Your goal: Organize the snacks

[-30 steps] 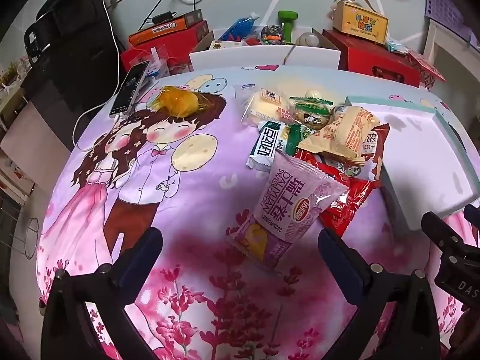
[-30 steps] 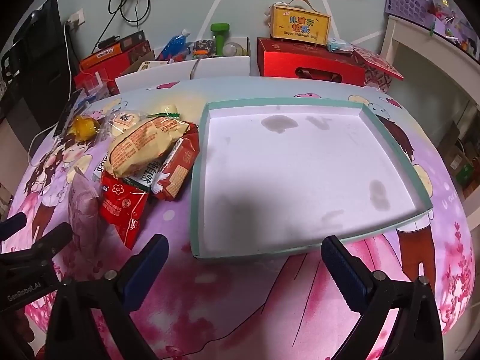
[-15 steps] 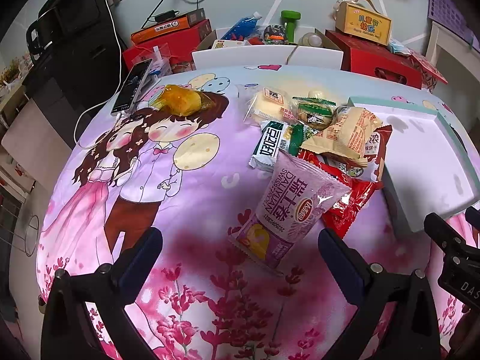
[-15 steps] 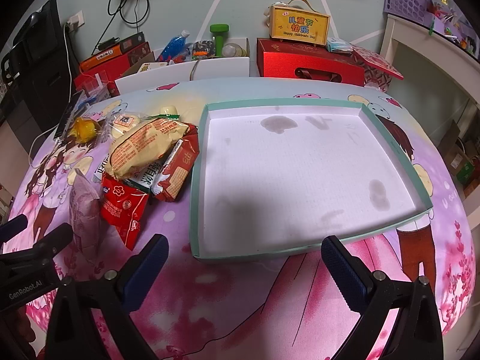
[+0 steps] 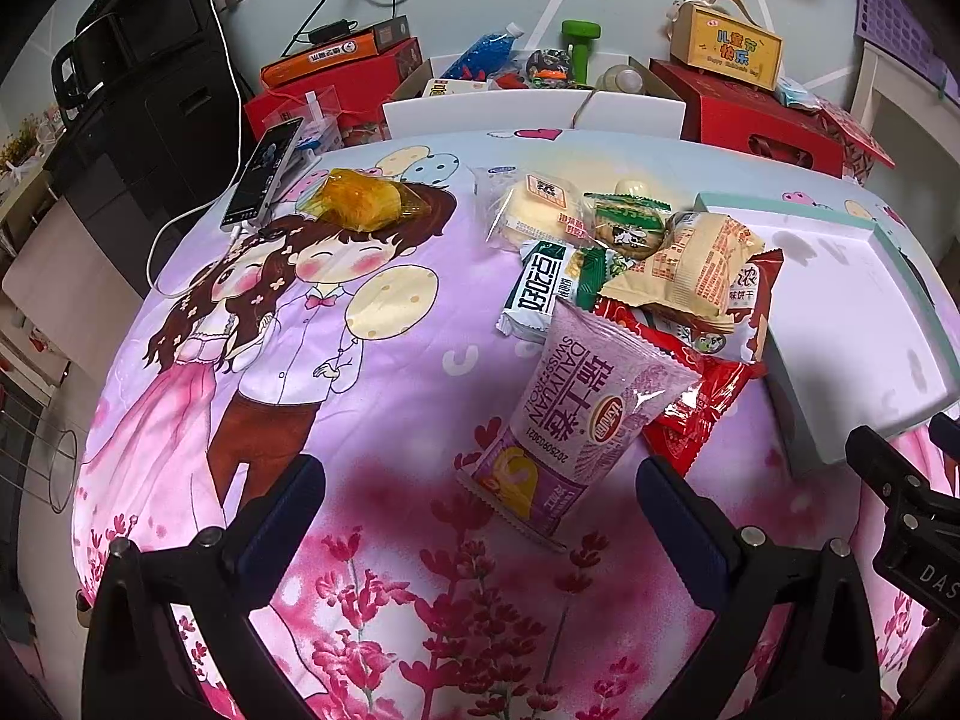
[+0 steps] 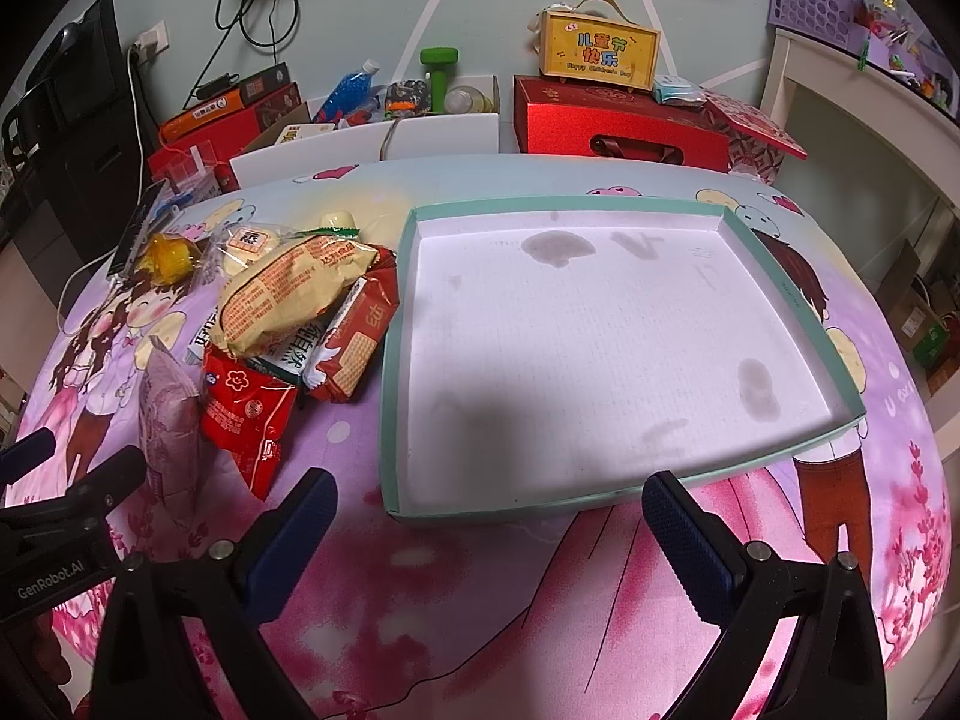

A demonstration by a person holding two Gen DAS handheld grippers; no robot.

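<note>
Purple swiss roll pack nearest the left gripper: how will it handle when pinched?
The purple swiss roll pack looks like a puffed, glossy film pouch, so probably light and squashy; a hard pinch may crush the cake. The film could slip. Its far end leans on the red packet, which may shift when lifted.

The purple snack pack (image 5: 576, 414) reads "DALIYUAN SWISS ROLL" plus 2025090321. Behind it, far side of the table, a yellow box (image 6: 600, 51) says "Happy Children's Day". The other gripper's body (image 6: 54, 576) says "GenRobot.AI".
</note>
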